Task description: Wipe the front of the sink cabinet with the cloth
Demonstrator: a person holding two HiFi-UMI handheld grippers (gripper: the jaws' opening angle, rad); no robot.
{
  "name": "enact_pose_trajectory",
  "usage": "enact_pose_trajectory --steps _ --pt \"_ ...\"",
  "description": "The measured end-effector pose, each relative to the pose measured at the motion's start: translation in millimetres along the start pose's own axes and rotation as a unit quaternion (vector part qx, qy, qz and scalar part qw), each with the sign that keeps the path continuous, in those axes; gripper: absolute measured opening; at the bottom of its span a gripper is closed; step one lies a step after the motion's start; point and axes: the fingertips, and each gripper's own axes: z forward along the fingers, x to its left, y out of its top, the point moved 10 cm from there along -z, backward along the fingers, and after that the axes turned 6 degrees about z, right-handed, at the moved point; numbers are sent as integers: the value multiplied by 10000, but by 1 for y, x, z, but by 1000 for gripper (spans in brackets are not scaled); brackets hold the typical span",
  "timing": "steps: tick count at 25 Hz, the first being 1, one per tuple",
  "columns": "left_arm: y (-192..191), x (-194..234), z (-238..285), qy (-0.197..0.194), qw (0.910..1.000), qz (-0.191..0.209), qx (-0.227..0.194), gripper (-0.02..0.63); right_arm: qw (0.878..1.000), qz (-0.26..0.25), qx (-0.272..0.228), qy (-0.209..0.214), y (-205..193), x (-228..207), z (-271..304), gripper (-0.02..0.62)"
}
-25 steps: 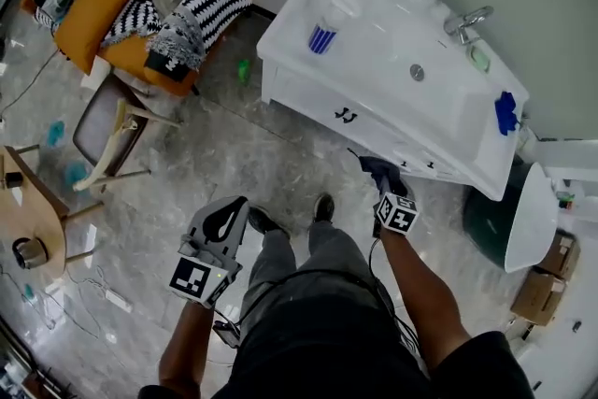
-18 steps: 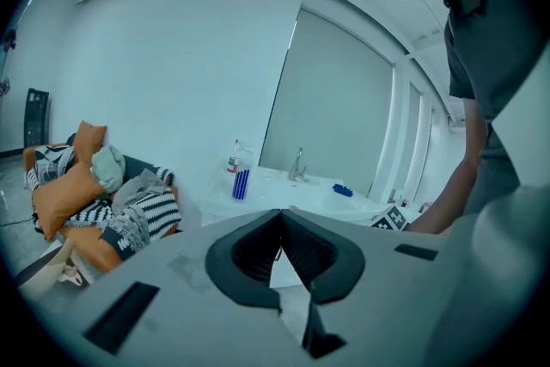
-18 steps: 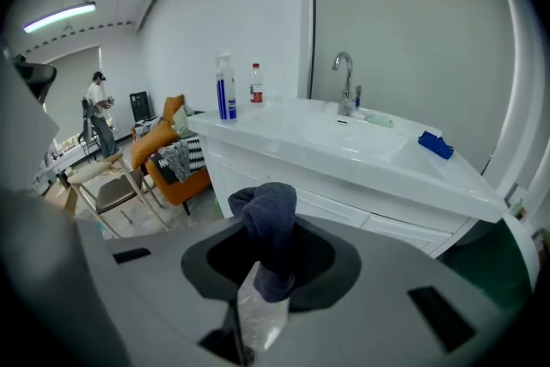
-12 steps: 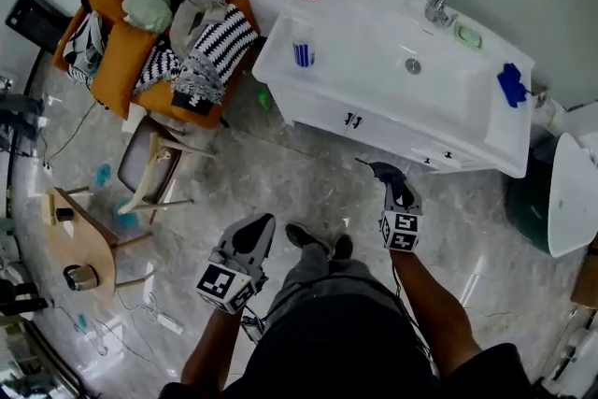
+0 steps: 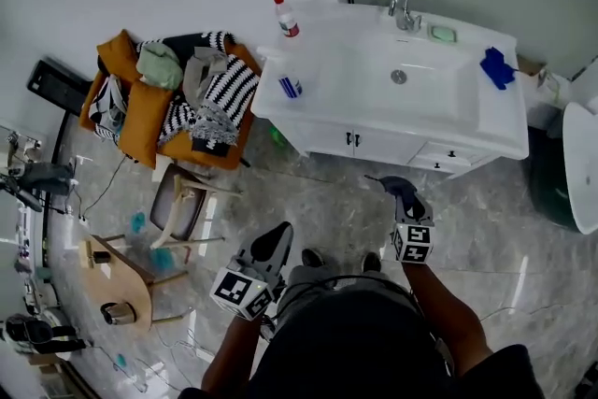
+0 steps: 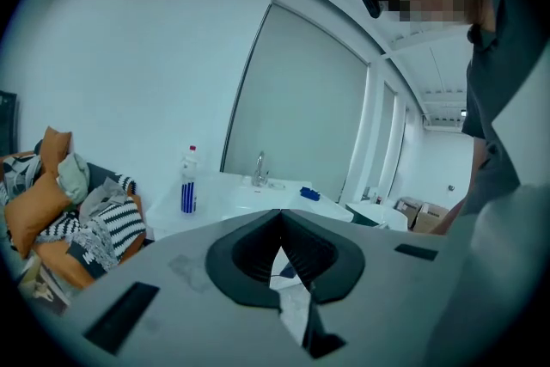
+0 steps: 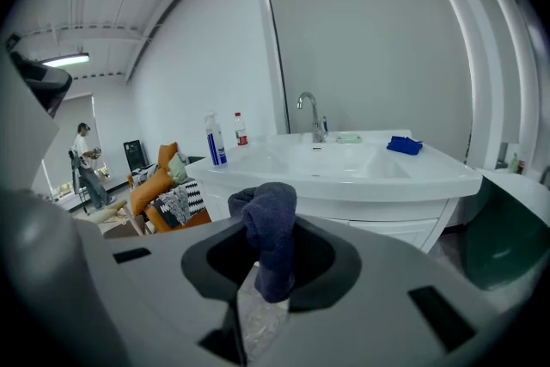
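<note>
The white sink cabinet (image 5: pixel 374 141) stands against the far wall, its doors facing me. My right gripper (image 5: pixel 392 186) is held low over the floor, a step short of the cabinet front, shut on a dark grey-blue cloth (image 5: pixel 400 190). In the right gripper view the cloth (image 7: pixel 270 232) sticks up bunched between the jaws, with the cabinet front (image 7: pixel 391 229) beyond it and apart from it. My left gripper (image 5: pixel 281 233) hangs at my left side above the floor. Its jaws (image 6: pixel 280 216) meet at the tips with nothing between them.
On the counter stand a spray bottle (image 5: pixel 283 15), a blue-striped bottle (image 5: pixel 291 87), a faucet (image 5: pixel 402 7), a soap dish (image 5: pixel 442 34) and a blue rag (image 5: pixel 497 67). An orange armchair (image 5: pixel 140 112) heaped with clothes, a stool (image 5: pixel 180 204) and a wooden table (image 5: pixel 120 277) stand left. A toilet (image 5: pixel 583 165) is at right.
The cabinet has swung from slanted to square-on and now lies farther up in the head view. Both grippers stay low and keep their hold; the cloth remains in the right one.
</note>
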Motion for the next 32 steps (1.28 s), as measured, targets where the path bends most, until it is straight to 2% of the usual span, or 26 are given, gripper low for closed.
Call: enact_pose_trajectory --steps 4,8,13,17,20,22,28,32 --pt "1 21 -16 148 9987 456 167 5 9999 -92 -45 -76 7 16 1 83" --pt "0 70 -33 112 9992 379 -25 5 9988 -390 -84 -279 15 49 20 83" --pt "-19 146 -75 -134 9990 424 -46 5 9939 -805 -43 -754 8 123 55 83" --pt "-33 227 -90 -424 9988 238 89 5 9904 -847 297 -1056 15 191 101 83" --pt "-40 258 -95 -716 9974 -74 7 5 9889 -908 426 -1097 26 223 108 83" --pt "-45 274 -97 -778 9969 -99 22 5 9892 -940 449 -1030 27 238 120 83" --pt "-72 301 -94 -578 9978 -264 209 5 9917 -925 446 -778 18 256 186 83" --pt "-121 315 -82 -184 9967 -642 462 5 9921 -957 441 -681 -7 255 258 83"
